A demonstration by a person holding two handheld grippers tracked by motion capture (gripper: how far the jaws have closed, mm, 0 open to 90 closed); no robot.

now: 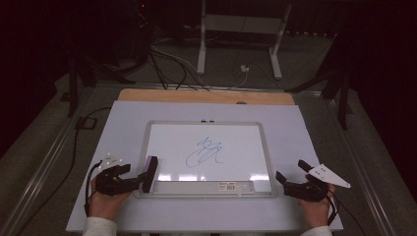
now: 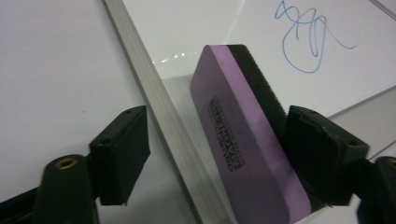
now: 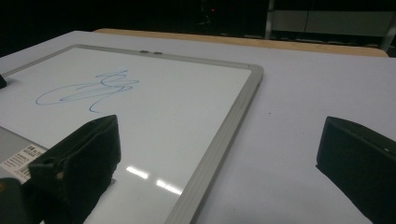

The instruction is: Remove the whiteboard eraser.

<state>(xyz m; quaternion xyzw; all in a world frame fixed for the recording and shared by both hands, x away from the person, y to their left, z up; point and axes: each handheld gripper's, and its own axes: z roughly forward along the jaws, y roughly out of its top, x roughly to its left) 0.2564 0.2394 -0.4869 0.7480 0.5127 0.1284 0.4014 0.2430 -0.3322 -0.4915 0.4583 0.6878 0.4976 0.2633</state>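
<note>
left tongs (image 2: 212,154) half-open – eraser (image 2: 243,135) touching 1 pad only, right tongs (image 3: 219,158) wide, empty

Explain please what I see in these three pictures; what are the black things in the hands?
A person sits at a table holding hand tools with two black jaws, called tongs. The high view looks down from above; each other view comes from a camera riding on one pair of tongs. On the table lies a whiteboard with a blue scribble. The left tongs have a purple eraser between the jaws; one jaw touches it, the other stands apart. The right tongs are open and hold nothing.
</note>
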